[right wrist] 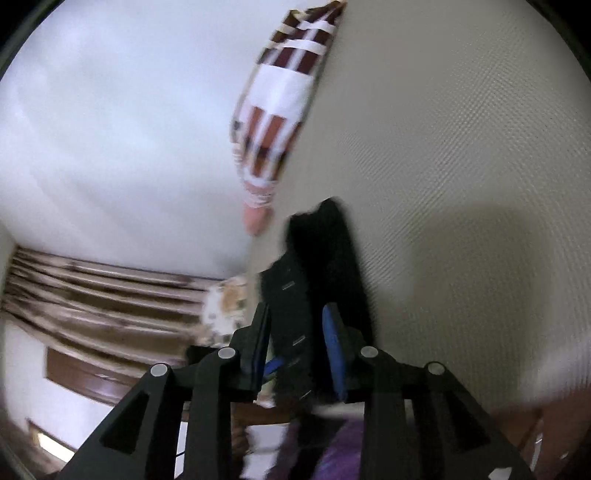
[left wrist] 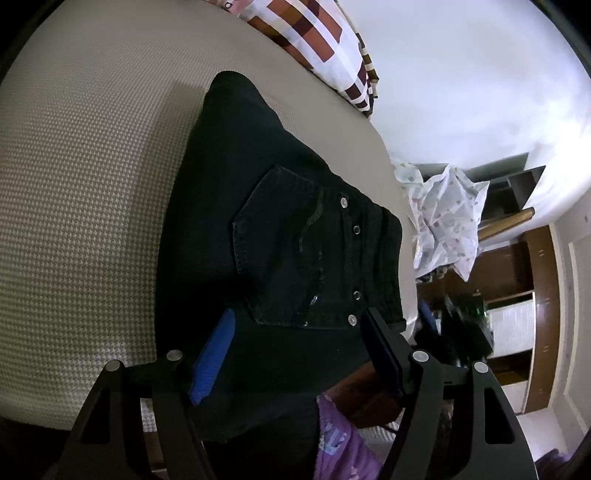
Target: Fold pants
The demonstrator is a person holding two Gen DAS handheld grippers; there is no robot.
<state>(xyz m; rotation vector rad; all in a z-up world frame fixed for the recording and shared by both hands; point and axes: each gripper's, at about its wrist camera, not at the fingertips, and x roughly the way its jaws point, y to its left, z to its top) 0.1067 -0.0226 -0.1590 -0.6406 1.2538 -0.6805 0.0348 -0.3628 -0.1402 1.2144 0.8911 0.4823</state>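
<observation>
A beige bed carries the black pants, lying folded, back pocket up, near its edge. The left gripper stands wide apart over them. The right gripper straddles the waistband; whether it pinches is unclear.

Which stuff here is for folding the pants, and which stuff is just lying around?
For the job:
- black pants, folded on the bed
- left gripper, jaws wide over the pants
- right gripper, pants edge between its fingers

Just lying about:
- brown-and-white checked pillow
- white printed cloth beside the bed
- wooden shelves
</observation>
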